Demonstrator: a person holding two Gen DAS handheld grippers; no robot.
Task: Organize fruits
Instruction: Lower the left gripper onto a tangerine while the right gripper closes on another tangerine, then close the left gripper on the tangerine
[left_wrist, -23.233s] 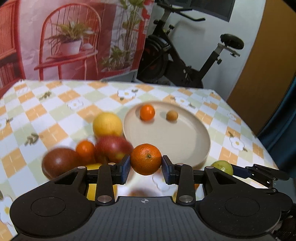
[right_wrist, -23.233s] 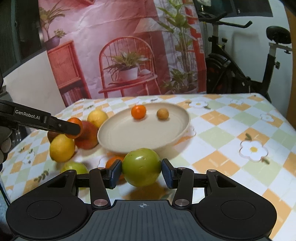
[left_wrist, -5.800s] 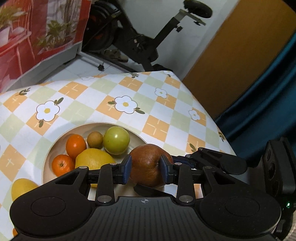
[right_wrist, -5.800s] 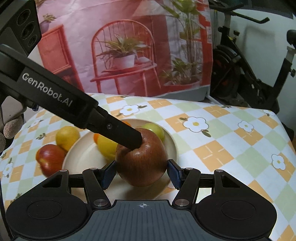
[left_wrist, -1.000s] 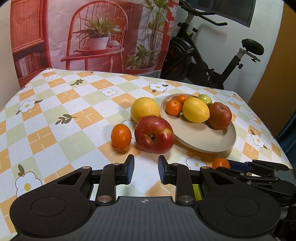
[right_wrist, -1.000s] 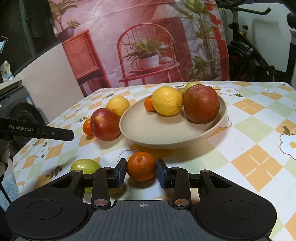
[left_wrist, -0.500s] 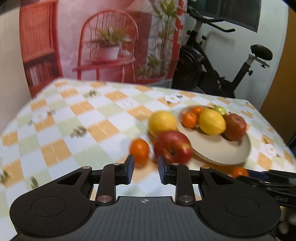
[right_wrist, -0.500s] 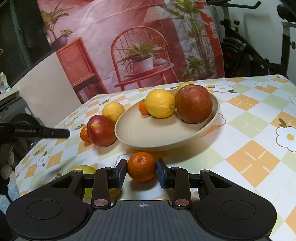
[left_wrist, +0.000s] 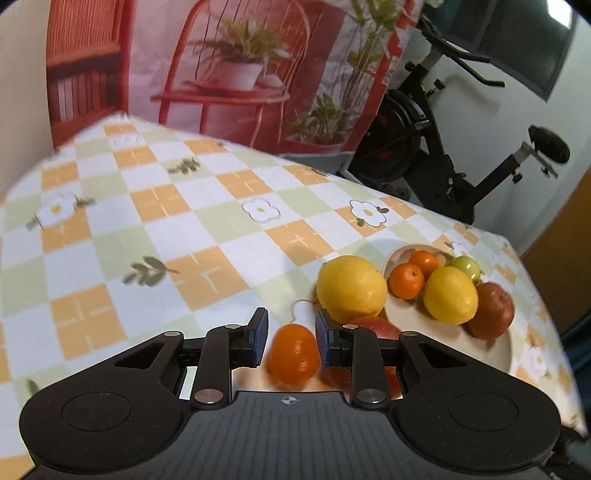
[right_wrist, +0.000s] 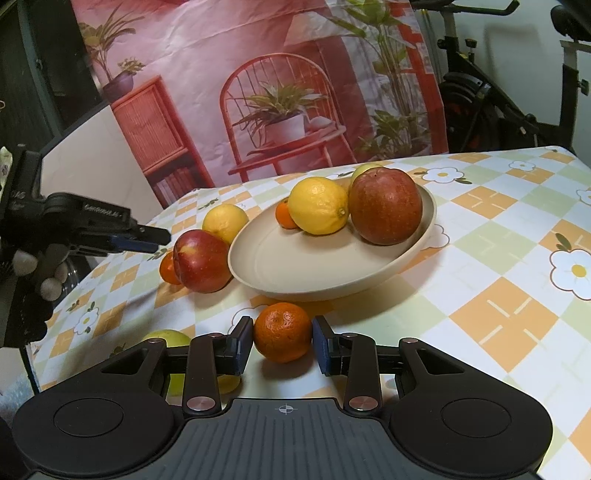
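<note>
Checked orange, green and white cloth covers the table (right_wrist: 498, 236), with a beige plate (right_wrist: 295, 266) near its middle. Judging by what lies there, the sorting is partly done: the plate already carries a lemon (right_wrist: 318, 205), a red apple (right_wrist: 385, 206), small oranges and a green fruit behind them. Left on the cloth are another red apple (right_wrist: 201, 260) touching the plate's rim, a second lemon (right_wrist: 224, 222), a small orange (left_wrist: 293, 355), a mandarin (right_wrist: 283, 331) and a green fruit (right_wrist: 173, 338). The left gripper (left_wrist: 291, 338) has its jaws parted around the small orange, not visibly pinching it. The right gripper (right_wrist: 283, 343) brackets the mandarin just in front of the plate, pads close on both sides; firm contact cannot be told.
</note>
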